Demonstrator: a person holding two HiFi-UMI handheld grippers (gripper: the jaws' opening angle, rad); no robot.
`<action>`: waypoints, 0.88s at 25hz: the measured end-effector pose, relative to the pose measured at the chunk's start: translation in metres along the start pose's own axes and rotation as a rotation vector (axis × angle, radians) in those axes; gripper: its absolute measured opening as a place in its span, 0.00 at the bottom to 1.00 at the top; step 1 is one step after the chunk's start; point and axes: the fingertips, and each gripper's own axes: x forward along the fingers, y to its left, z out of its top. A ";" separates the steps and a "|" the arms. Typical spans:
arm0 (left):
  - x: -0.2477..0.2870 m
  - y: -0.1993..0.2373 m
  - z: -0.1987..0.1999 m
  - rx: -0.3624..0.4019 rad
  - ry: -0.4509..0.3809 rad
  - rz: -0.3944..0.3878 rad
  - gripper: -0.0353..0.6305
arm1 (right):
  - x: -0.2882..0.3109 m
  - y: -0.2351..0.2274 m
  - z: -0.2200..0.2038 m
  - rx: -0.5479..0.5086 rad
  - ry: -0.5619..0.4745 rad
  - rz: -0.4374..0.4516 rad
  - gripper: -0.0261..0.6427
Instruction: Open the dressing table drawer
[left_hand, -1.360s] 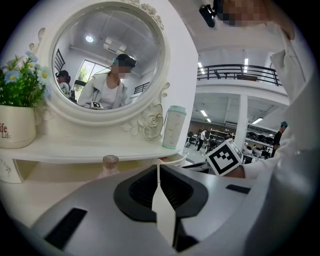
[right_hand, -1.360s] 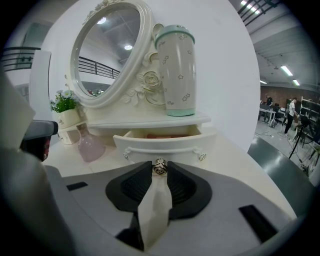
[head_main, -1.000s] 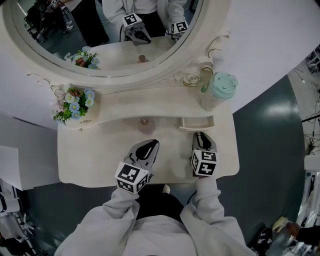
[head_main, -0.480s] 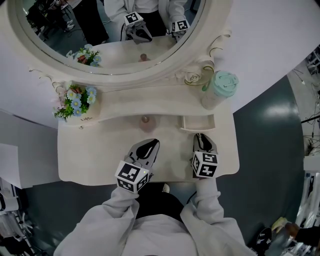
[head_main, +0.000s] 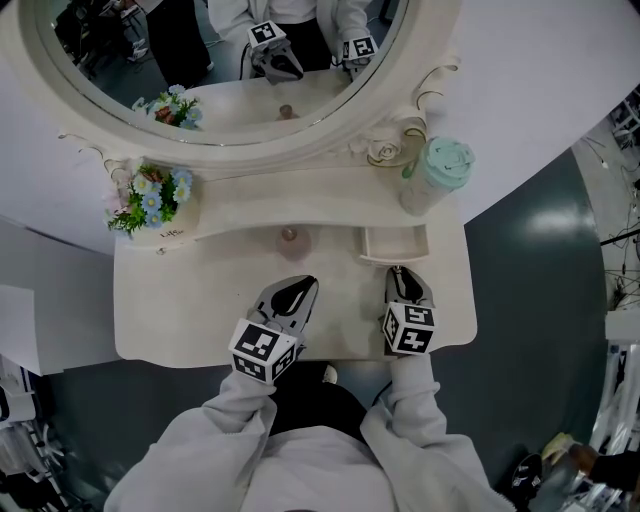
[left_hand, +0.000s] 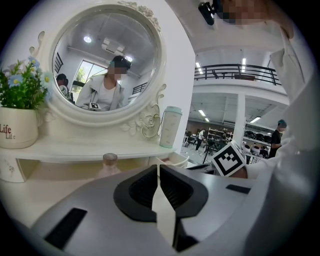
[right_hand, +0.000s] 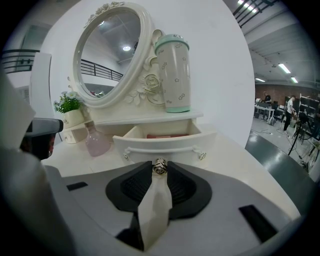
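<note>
The small cream drawer at the right of the dressing table stands pulled out, and something red lies inside it. My right gripper is just in front of it. In the right gripper view its jaws are shut on the round metal knob in the middle of the drawer front. My left gripper hovers over the tabletop left of the drawer. Its jaws are shut with nothing between them.
A small pink bottle stands between the grippers and the shelf. A mint-lidded tumbler sits on the shelf above the drawer, and a flower pot at its left end. The oval mirror rises behind them. The table's right edge lies close to the drawer.
</note>
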 end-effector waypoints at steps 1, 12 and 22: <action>0.000 -0.001 0.000 0.000 0.001 -0.001 0.10 | -0.001 0.000 -0.001 0.000 0.001 0.001 0.21; -0.001 -0.011 -0.002 0.006 0.004 -0.019 0.10 | -0.007 0.000 -0.001 0.022 -0.012 0.011 0.20; -0.009 -0.020 0.001 0.020 -0.013 -0.029 0.10 | -0.013 0.013 0.001 0.055 -0.017 0.084 0.35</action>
